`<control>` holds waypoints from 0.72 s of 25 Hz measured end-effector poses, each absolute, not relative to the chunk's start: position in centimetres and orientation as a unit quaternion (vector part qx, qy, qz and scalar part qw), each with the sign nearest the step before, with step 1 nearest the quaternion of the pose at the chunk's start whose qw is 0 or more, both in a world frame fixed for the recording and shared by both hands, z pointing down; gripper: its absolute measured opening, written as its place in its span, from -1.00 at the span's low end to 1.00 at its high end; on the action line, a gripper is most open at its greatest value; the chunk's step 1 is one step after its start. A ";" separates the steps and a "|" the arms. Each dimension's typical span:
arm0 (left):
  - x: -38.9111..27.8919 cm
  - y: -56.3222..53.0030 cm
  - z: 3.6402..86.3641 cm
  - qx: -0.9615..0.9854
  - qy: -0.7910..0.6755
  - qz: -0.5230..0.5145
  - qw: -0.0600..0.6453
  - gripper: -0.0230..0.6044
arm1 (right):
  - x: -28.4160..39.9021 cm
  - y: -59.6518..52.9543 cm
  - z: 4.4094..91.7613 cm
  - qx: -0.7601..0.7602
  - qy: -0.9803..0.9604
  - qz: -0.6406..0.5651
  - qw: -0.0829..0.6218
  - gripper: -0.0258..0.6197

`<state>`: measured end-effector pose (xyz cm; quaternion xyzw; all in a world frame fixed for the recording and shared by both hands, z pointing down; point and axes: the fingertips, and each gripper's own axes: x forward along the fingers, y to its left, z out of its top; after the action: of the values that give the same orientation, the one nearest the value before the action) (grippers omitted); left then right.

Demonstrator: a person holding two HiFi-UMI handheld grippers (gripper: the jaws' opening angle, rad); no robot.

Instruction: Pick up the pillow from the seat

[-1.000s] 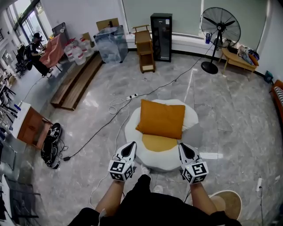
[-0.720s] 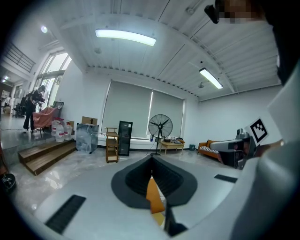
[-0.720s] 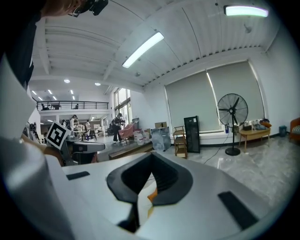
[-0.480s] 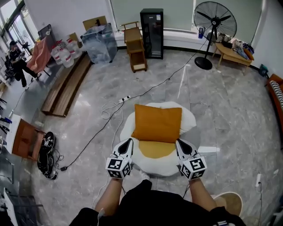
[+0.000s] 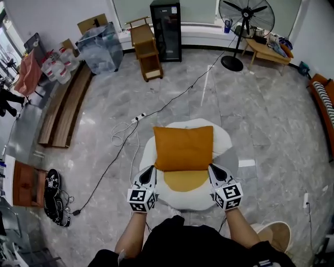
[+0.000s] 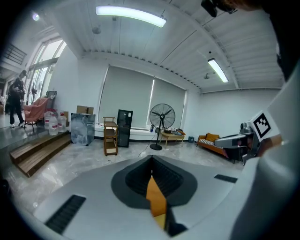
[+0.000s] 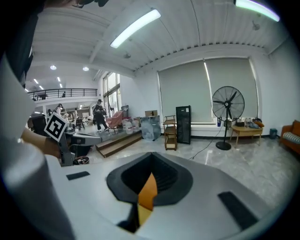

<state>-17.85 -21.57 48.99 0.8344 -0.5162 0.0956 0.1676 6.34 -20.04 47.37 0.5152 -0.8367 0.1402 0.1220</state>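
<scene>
An orange square pillow [image 5: 183,147] lies on a round white seat [image 5: 225,145] that has a yellow middle. In the head view my left gripper [image 5: 150,170] sits at the pillow's near left corner, and my right gripper [image 5: 212,168] at its near right corner. Both are shut and hold nothing. The left gripper view shows the left gripper [image 6: 151,161] with its dark jaws meeting, and a sliver of the orange pillow [image 6: 155,197] below them. It is the same for the right gripper [image 7: 151,157] in the right gripper view, with a pillow sliver [image 7: 148,192] under shut jaws.
A white cable [image 5: 125,140] runs across the marble floor left of the seat. Far behind stand a black cabinet [image 5: 165,30], a wooden shelf cart [image 5: 144,46] and a fan [image 5: 245,15]. Shoes [image 5: 52,183] lie at left, and a round beige stool [image 5: 275,234] stands near right.
The head view has swung so the seat and pillow sit more squarely in front. Both grippers stay shut, flanking the pillow's near edge a little more closely.
</scene>
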 end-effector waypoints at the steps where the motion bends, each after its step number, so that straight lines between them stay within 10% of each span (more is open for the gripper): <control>1: -17.8 -22.2 49.4 0.836 -0.512 0.096 0.171 -0.89 | 6.3 -20.5 47.7 0.517 -0.835 0.140 0.127 -0.90; 18: -17.5 -28.7 63.2 0.799 -0.514 0.192 0.248 -0.65 | 12.2 -26.5 62.0 0.527 -0.788 0.289 0.137 -0.89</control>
<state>-17.47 -28.75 63.19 0.7986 -0.5140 0.1917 0.2477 12.22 -26.50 61.96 0.5268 -0.7878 0.2885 0.1365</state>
